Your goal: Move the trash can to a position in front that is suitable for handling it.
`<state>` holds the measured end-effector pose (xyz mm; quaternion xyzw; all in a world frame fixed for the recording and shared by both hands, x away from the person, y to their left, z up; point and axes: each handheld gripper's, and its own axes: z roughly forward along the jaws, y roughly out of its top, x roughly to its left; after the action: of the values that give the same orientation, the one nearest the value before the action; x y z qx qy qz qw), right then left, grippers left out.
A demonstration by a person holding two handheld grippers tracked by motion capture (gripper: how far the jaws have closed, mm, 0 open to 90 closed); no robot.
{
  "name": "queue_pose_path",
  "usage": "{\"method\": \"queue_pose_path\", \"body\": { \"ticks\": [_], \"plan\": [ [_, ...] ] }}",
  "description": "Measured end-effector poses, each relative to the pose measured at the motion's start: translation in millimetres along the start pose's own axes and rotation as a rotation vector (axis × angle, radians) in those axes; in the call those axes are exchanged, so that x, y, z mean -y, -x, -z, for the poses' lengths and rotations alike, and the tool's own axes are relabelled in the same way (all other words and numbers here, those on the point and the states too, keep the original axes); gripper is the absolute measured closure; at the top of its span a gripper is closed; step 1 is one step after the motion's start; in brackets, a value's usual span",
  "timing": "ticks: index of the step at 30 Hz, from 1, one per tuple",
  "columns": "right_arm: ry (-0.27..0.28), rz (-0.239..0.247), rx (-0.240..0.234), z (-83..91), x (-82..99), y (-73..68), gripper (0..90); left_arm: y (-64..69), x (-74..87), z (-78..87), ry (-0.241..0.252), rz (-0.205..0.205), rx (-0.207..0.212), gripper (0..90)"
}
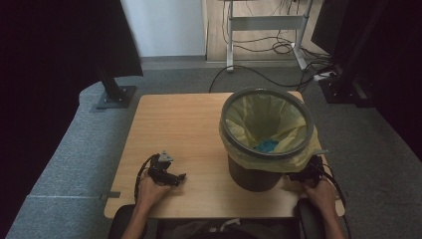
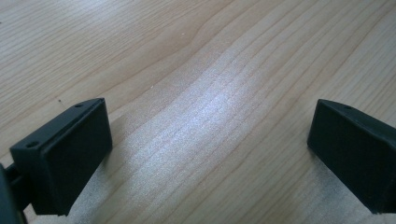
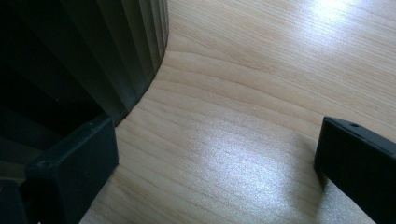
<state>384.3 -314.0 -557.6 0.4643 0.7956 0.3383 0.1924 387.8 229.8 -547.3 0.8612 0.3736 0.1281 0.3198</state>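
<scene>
- The left tongs (image 1: 175, 178), a black two-jaw tool with a grey three-cornered plate on top, rest on the light wooden table (image 1: 169, 124) near its front edge, held by the person's left hand (image 1: 151, 190).
- In the left gripper view, these left tongs (image 2: 210, 140) stand wide open; between the two black jaws there is only bare wood, and they hold nothing.
- Well apart to the right stands the dark grey round ribbed waste bin (image 1: 254, 177) with a pale yellow plastic bag liner (image 1: 259, 117) folded over its rim.
- At the bottom of the liner lies a small blue crumpled thing (image 1: 266, 145); what it is I cannot tell.
- The right tongs (image 1: 303, 175), black, lie on the table just beside the bin, on its right, partly under the hanging edge of the liner, held by the right hand (image 1: 321, 195).
- In the right gripper view, the right tongs (image 3: 215, 158) are also wide open and hold nothing; the ribbed wall of the bin (image 3: 116, 56) is close by the left jaw.
</scene>
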Motion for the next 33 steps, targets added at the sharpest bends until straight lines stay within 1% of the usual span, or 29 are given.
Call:
{"method": "queue_pose_path", "body": {
  "ticks": [3, 6, 7, 9, 16, 20, 22, 23, 24, 26, 28, 30, 33],
  "plan": [
    [0.0, 0.001, -0.001, 0.0, 0.0, 0.1, 0.0, 0.0, -0.1, -0.2, 0.0, -0.003, 0.003, 0.0],
    [0.0, 0.001, -0.002, -0.1, -0.1, 0.1, 0.0, 1.0, -0.9, -0.7, -0.001, 0.006, -0.006, 0.0],
    [0.0, 0.001, -0.002, -0.1, -0.1, 0.1, 0.0, 2.0, -1.6, -1.5, 0.001, 0.016, -0.013, 0.0],
    [0.0, 0.007, -0.008, -0.6, -0.6, 0.5, 0.0, 3.3, -2.9, -2.7, 0.002, 0.024, -0.021, 0.0],
    [0.0, 0.013, -0.014, -1.0, -1.1, 1.4, 0.0, 4.2, -3.7, -3.3, 0.0, 0.03, -0.026, 0.0],
    [-0.003, 0.016, -0.019, -0.2, -0.7, 1.2, 0.0, 3.7, -3.9, -2.9, -0.005, 0.025, -0.021, 0.0],
    [-0.01, 0.009, -0.026, 1.3, -0.8, 1.4, 0.0, 2.9, -3.8, -2.4, -0.005, 0.023, -0.013, 0.0],
    [-0.019, -0.012, -0.043, 3.9, -1.9, 2.6, 1.0, 2.4, -4.1, -2.0, -0.008, 0.026, -0.008, 0.0],
    [-0.019, -0.012, -0.043, 3.9, -1.9, 2.6, 1.0, 1.6, -4.4, -1.4, -0.009, 0.031, 0.001, 0.0],
    [-0.014, -0.025, -0.053, 8.4, -3.7, 3.7, 0.9, -0.7, -4.9, 0.3, -0.008, 0.059, 0.024, 0.0],
    [0.004, -0.028, -0.055, 13.6, -5.8, 4.1, 0.7, -4.4, -5.4, 2.8, 0.003, 0.116, 0.065, 0.0],
    [0.03, -0.051, -0.055, 19.3, -9.0, 5.5, 0.0, -6.2, -6.3, 4.4, 0.007, 0.145, 0.087, 0.0],
    [0.06, -0.075, -0.059, 25.8, -14.4, 7.7, 0.0, -4.4, -10.2, 7.0, 0.012, 0.134, 0.076, 0.0]
  ]
}}
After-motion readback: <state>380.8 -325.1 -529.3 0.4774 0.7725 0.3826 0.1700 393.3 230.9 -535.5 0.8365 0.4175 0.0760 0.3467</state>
